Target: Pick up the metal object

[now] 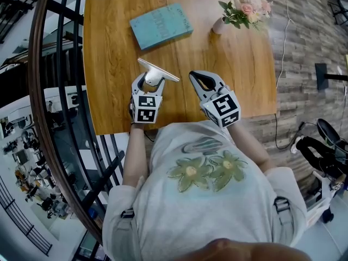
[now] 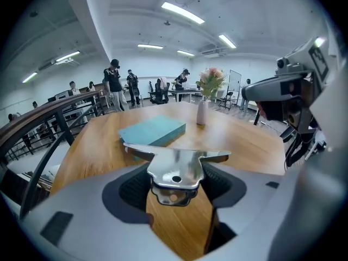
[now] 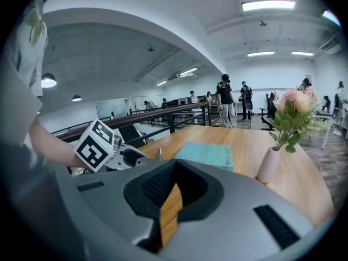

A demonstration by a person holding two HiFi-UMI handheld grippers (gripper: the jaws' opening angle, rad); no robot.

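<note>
Wooden table [image 1: 109, 64] bears book [image 1: 161, 26] and vase [image 1: 219, 26] — left tongs [image 1: 149, 80] clamp metal object [image 1: 157, 69], right tongs [image 1: 197, 77] closed.

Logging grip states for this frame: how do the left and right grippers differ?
The left gripper is shut on the metal object; the right gripper holds nothing. The left gripper's jaws are kept apart by the metal; the right gripper's are together. Both are over the wooden table's near edge.
</note>
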